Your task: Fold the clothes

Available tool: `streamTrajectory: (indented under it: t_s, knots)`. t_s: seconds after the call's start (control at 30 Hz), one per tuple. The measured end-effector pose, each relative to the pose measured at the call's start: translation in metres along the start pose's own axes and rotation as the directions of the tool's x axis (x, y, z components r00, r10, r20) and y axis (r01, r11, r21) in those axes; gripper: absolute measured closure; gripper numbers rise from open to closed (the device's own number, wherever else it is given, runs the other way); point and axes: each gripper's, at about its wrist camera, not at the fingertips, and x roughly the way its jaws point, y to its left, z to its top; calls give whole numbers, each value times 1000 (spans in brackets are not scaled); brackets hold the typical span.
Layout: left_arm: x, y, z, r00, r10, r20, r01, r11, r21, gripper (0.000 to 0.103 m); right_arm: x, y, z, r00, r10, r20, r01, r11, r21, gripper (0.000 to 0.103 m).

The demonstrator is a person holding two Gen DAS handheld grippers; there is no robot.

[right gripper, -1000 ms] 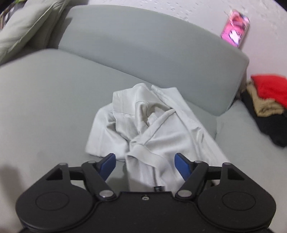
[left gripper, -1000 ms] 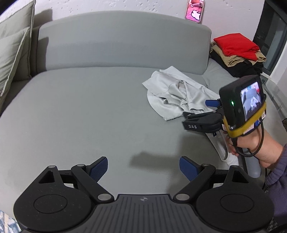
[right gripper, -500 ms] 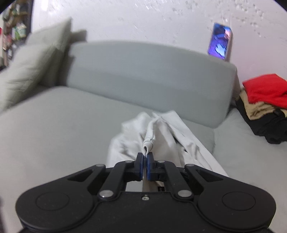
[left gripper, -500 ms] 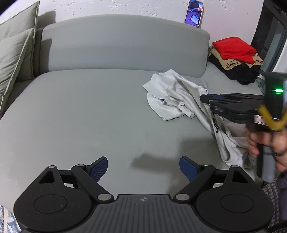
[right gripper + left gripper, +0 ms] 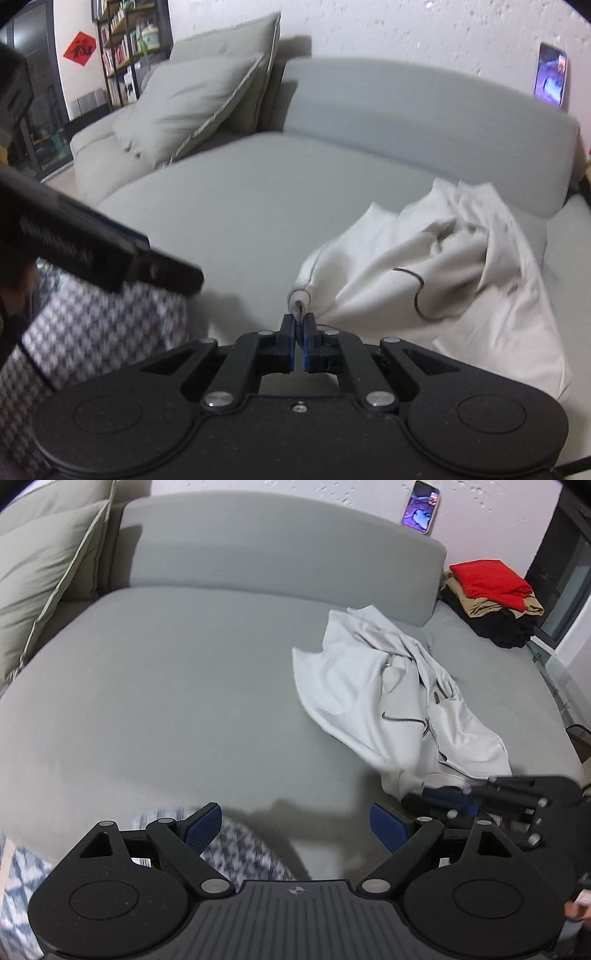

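Left hand-held gripper hovers over the near edge of the grey sofa seat with its blue pads spread wide and nothing between them, probably kept free to take a second corner. In this left wrist view the pale garment lies crumpled on the right half of the seat, well ahead and to the right of the open pads. Its near end trails down to the right hand-held gripper, which reaches in from the right edge. A stack of folded clothes sits at the far right corner.

From the right wrist view, the right hand-held gripper has its pads pressed together on a thick hem of the pale garment. The cloth stretches away from the pads to the right across the seat, so the pinch looks meant to drag it out flat. A blurred bar of the left tool crosses the left side.
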Motion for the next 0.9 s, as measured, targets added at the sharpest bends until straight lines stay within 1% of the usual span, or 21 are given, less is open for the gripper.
streamTrajectory:
  t_s: [0.03, 0.07, 0.1, 0.13, 0.2, 0.27, 0.3, 0.33, 0.37, 0.43, 0.47, 0.5, 0.53, 0.57, 0.6, 0.63, 0.67, 0.73, 0.8, 0.83, 0.9]
  knots:
    - [2, 1, 2, 1000, -8, 3, 8, 1000, -10, 15, 1, 2, -3, 1000, -5, -19, 5, 1000, -22, 98]
    - [3, 2, 3, 1000, -15, 5, 15, 1000, -19, 16, 0, 2, -3, 999, 7, -39, -8, 1000, -25, 97]
    - [5, 2, 5, 1000, -23, 8, 23, 999, -29, 16, -2, 2, -3, 998, 25, -57, -26, 999, -19, 94]
    - [7, 3, 6, 999, -30, 11, 30, 999, -38, 16, -6, -2, -4, 998, 38, -58, -38, 999, 3, 90]
    - [14, 4, 14, 999, -47, 26, 49, 998, -46, 19, -22, -17, -8, 999, 33, -29, -31, 996, 83, 63]
    - [29, 7, 25, 996, -79, 36, 80, 995, -53, 24, -39, -38, -14, 1000, 21, 13, -24, 977, 213, 57]
    - [39, 9, 31, 995, -93, 29, 95, 994, -62, 26, -47, -54, -18, 1000, 12, 29, -20, 955, 295, 56]
    - [51, 11, 36, 994, -107, 12, 107, 991, -76, 31, -54, -72, -23, 999, 4, 43, -21, 922, 388, 56]
    - [64, 13, 42, 993, -120, -6, 119, 989, -91, 35, -59, -89, -28, 998, -3, 57, -24, 877, 479, 56]
    - [94, 18, 54, 985, -167, -53, 159, 979, -131, 36, -68, -122, -44, 996, -17, 89, -44, 762, 646, 56]
    - [109, 21, 59, 978, -193, -78, 179, 971, -158, 39, -72, -136, -53, 994, -22, 108, -62, 703, 709, 56]
    - [124, 25, 62, 967, -232, -106, 209, 958, -196, 40, -76, -148, -61, 992, -26, 127, -80, 651, 755, 56]
    - [138, 30, 63, 952, -275, -133, 239, 941, -240, 41, -79, -156, -67, 990, -33, 141, -91, 618, 781, 56]
    - [147, 35, 64, 939, -313, -139, 265, 921, -285, 41, -83, -163, -74, 988, -40, 151, -99, 590, 801, 56]
    - [155, 41, 63, 927, -349, -135, 290, 899, -328, 41, -84, -168, -78, 987, -46, 155, -101, 575, 812, 54]
    - [162, 46, 63, 914, -384, -130, 314, 874, -370, 41, -85, -171, -81, 987, -51, 154, -98, 569, 817, 53]
    - [168, 52, 63, 901, -416, -121, 336, 847, -411, 41, -84, -174, -83, 987, -54, 151, -94, 568, 817, 52]
    - [175, 58, 64, 880, -462, -109, 368, 810, -456, 40, -84, -179, -86, 988, -59, 145, -86, 570, 817, 52]
    - [182, 60, 67, 867, -486, -108, 386, 794, -470, 40, -79, -179, -89, 989, -65, 136, -76, 565, 822, 52]
    - [185, 59, 70, 864, -492, -110, 392, 793, -466, 40, -75, -182, -89, 989, -68, 134, -74, 557, 827, 52]
    - [192, 55, 75, 860, -498, -114, 405, 801, -441, 41, -74, -187, -92, 988, -77, 136, -74, 535, 841, 52]
